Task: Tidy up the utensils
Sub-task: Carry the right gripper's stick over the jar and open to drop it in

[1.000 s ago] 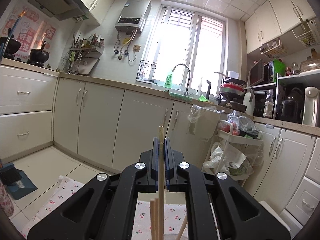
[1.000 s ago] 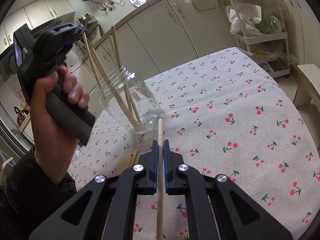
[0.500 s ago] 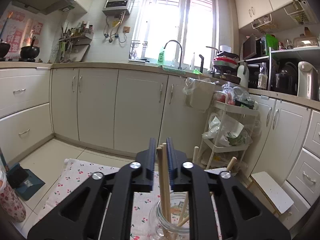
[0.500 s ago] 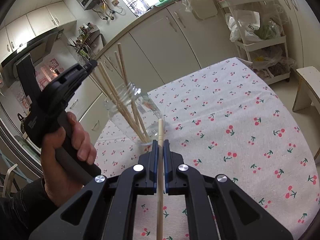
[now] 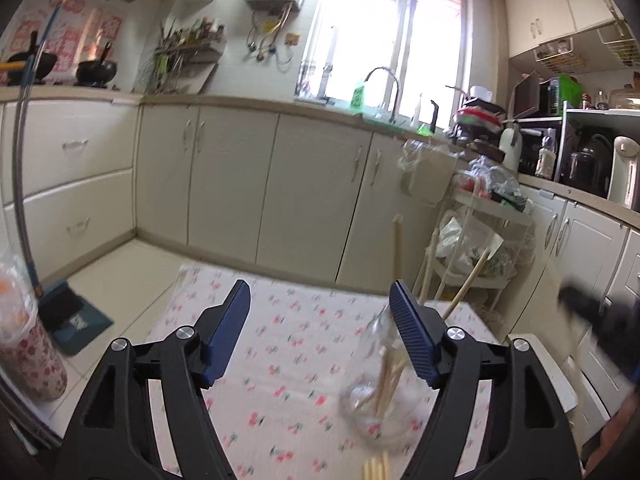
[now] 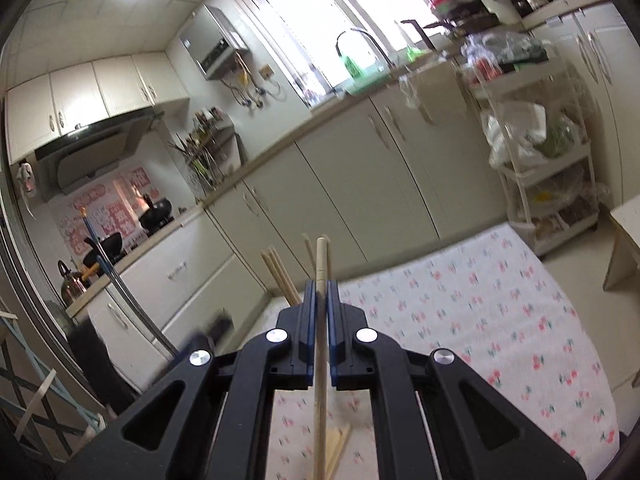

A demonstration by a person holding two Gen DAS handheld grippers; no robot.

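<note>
A clear glass jar [image 5: 380, 392] stands on the cherry-print tablecloth [image 5: 288, 344] with several wooden chopsticks [image 5: 466, 288] leaning in it. My left gripper [image 5: 318, 292] hangs to the jar's left. Its jaws are opening wide and nothing is between them. A few loose chopsticks [image 5: 376, 468] lie on the cloth near the bottom edge. My right gripper [image 6: 320, 286] is shut on a single chopstick [image 6: 320, 256] that points up and forward. The tips of the jar's chopsticks [image 6: 280, 276] show just behind its fingers. Loose chopsticks [image 6: 338, 444] lie below it.
A white trolley [image 5: 476, 240] stuffed with bags stands past the table's far right corner. A white stool [image 5: 540, 360] sits beside the table on the right. A floral tumbler [image 5: 28, 356] is at the left edge, and a dustpan [image 5: 72, 316] lies on the floor. Cabinets line the far wall.
The left gripper let its chopstick drop into the jar, opened wide and shifted left of the jar. The right gripper rose with its chopstick and now looks toward the cabinets.
</note>
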